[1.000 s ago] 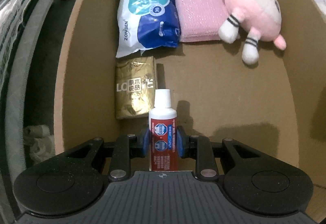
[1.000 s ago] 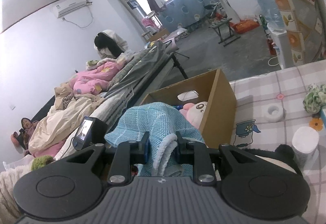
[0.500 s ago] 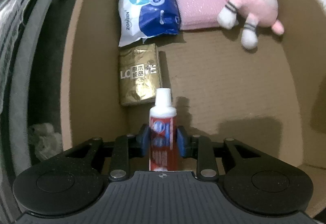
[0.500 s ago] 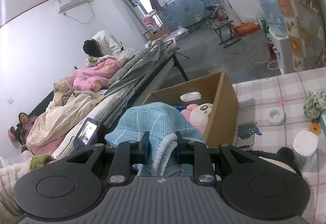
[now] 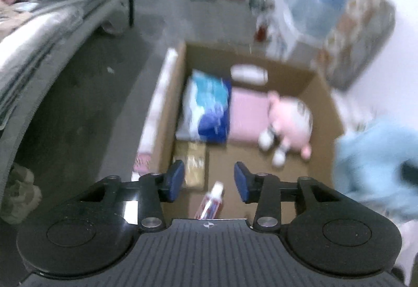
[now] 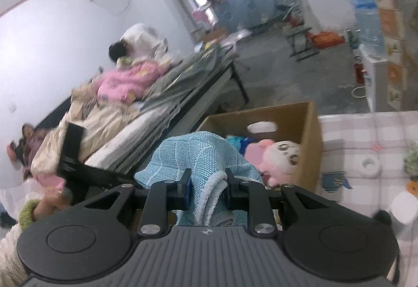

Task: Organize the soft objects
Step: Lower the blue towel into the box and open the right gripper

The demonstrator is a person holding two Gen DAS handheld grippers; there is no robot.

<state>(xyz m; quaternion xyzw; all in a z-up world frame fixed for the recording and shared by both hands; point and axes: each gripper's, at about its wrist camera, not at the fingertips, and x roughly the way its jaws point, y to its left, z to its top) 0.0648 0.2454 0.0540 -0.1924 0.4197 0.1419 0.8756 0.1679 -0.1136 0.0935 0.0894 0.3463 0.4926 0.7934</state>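
Observation:
My left gripper (image 5: 209,181) is open and empty, raised above the cardboard box (image 5: 322,93). The red-and-white bottle (image 5: 211,204) lies on the box floor just below it. The box also holds a blue-and-white wipes pack (image 5: 209,109), a pink pad (image 5: 248,117), a gold pack (image 5: 194,165) and a pink plush toy (image 5: 290,125). My right gripper (image 6: 207,186) is shut on a light blue knitted cloth (image 6: 193,153), held near the box (image 6: 308,125); the cloth also shows at the right of the left wrist view (image 5: 376,167).
A grey bed (image 5: 52,15) runs along the left of the box. A checked tablecloth (image 6: 365,135) to the right carries a tape roll (image 6: 369,164) and a white cup (image 6: 403,207). A person (image 6: 138,41) sits on the far bed.
My left gripper has opened, let go of the bottle and lifted up and back out of the box. The bottle now lies on the box floor. The right gripper still holds the cloth.

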